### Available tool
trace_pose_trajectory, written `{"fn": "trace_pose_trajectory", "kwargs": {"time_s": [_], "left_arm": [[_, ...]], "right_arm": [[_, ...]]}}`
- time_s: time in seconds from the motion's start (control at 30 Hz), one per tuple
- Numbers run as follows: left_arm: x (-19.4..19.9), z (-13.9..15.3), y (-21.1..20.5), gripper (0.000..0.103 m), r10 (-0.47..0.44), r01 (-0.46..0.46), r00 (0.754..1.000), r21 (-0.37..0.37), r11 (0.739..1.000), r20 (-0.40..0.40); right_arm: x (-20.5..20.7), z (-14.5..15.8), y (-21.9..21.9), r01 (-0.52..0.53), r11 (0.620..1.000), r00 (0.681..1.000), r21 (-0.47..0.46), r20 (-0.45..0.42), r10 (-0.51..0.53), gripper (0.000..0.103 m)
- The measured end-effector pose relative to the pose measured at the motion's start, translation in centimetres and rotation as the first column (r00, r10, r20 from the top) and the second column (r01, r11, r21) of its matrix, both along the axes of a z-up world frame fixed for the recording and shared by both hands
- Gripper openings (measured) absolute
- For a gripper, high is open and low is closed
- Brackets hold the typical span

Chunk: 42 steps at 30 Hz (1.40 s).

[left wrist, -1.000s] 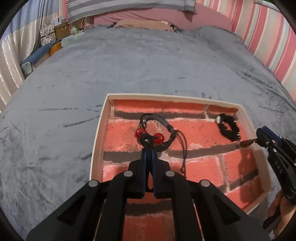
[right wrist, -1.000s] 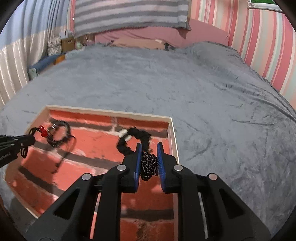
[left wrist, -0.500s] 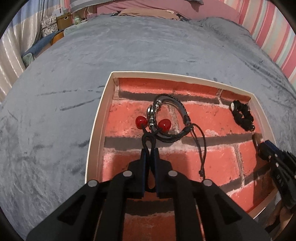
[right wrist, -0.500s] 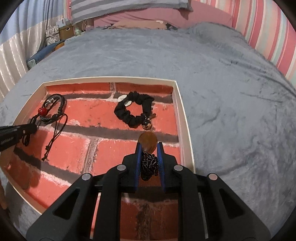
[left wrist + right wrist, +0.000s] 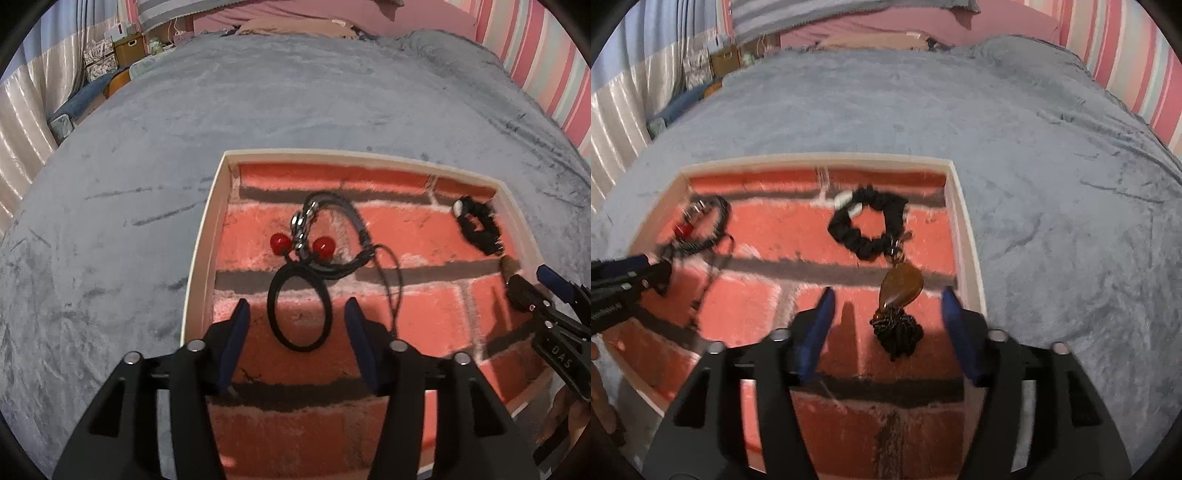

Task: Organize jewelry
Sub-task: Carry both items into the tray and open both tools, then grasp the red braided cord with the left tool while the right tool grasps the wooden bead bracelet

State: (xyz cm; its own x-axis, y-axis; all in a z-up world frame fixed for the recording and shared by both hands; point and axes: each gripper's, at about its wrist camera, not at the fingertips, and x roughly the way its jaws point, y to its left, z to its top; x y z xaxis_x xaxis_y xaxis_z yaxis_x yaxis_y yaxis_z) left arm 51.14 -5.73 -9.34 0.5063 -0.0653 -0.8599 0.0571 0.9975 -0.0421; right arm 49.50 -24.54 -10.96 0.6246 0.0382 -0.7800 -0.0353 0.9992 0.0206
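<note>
Grippers both spread, holding nothing: your left gripper (image 5: 295,328) straddles hair tie (image 5: 298,308), lower centre, long axis pointing away; pendant (image 5: 900,288) lies between your right gripper (image 5: 886,325) fingers in tray (image 5: 966,236).

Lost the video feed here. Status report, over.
Left gripper and right gripper open, empty. Hair tie, pendant, scrunchie, bracelet all in the tray. Nothing obstructing.

Tray (image 5: 207,236) floor bare along near edge and middle. Black hair tie (image 5: 299,314) lies between left gripper (image 5: 297,321) jaws; amber pendant (image 5: 900,286) and black scrunchie (image 5: 868,225) crowd right wall.
</note>
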Motion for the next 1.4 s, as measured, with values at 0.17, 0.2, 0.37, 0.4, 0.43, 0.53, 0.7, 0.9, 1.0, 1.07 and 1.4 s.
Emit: {"fn": "trace_pose_trajectory", "kwargs": {"time_s": [0.17,0.2,0.37,0.4,0.43,0.53,0.7,0.9,1.0,1.07,1.4], "left_arm": [[-2.0,4.1,0.3,0.071,0.005,-0.002,0.997,-0.040,0.999,0.074],[-2.6,5.1,0.4,0.073,0.003,0.001,0.996,-0.041,0.999,0.094],[-8.7,10.0,1.3,0.090,0.012,-0.001,0.964,-0.042,0.999,0.264],[-9.8,10.5,1.5,0.093,0.014,0.000,0.959,-0.049,0.999,0.284],[-11.5,11.0,1.8,0.095,0.017,0.001,0.951,-0.057,0.998,0.309],[-15.7,11.9,2.3,0.096,0.019,0.006,0.935,-0.070,0.998,0.354],[-22.6,12.1,2.8,0.096,0.005,0.033,0.926,-0.093,0.995,0.378],[-29.5,10.4,3.2,0.097,0.027,0.003,0.930,-0.081,0.997,0.367],[-31.8,8.7,3.1,0.098,0.009,0.026,0.943,-0.099,0.995,0.333],[-33.4,7.2,2.6,0.098,0.006,0.022,0.946,-0.083,0.996,0.323],[-38.2,0.4,0.8,0.098,-0.022,0.039,0.974,-0.070,0.997,0.227]], "right_arm": [[-2.1,4.7,-1.1,0.019,1.000,0.997,0.023,0.078,-0.021,0.091],[-2.8,5.6,-1.4,0.021,0.999,0.995,0.031,0.094,-0.024,0.093],[-8.8,9.7,-2.5,0.030,1.000,0.979,-0.003,0.203,-0.029,0.099],[-9.7,10.0,-2.7,0.031,0.999,0.977,-0.012,0.213,-0.028,0.099],[-11.2,10.4,-2.8,0.037,0.999,0.973,-0.032,0.230,-0.029,0.099],[-15.6,11.2,-3.1,0.054,0.996,0.960,-0.067,0.278,-0.033,0.099],[-22.7,10.7,-3.7,0.065,0.996,0.949,-0.054,0.313,-0.045,0.099],[-29.9,8.3,-5.1,0.093,0.996,0.949,-0.010,0.302,-0.086,0.099],[-32.9,6.1,-5.8,0.110,0.993,0.951,-0.036,0.296,-0.094,0.099],[-34.3,4.9,-6.2,0.135,0.990,0.955,-0.051,0.274,-0.116,0.099],[-39.5,0.1,-7.7,0.209,0.977,0.962,-0.044,0.190,-0.197,0.099]]}}
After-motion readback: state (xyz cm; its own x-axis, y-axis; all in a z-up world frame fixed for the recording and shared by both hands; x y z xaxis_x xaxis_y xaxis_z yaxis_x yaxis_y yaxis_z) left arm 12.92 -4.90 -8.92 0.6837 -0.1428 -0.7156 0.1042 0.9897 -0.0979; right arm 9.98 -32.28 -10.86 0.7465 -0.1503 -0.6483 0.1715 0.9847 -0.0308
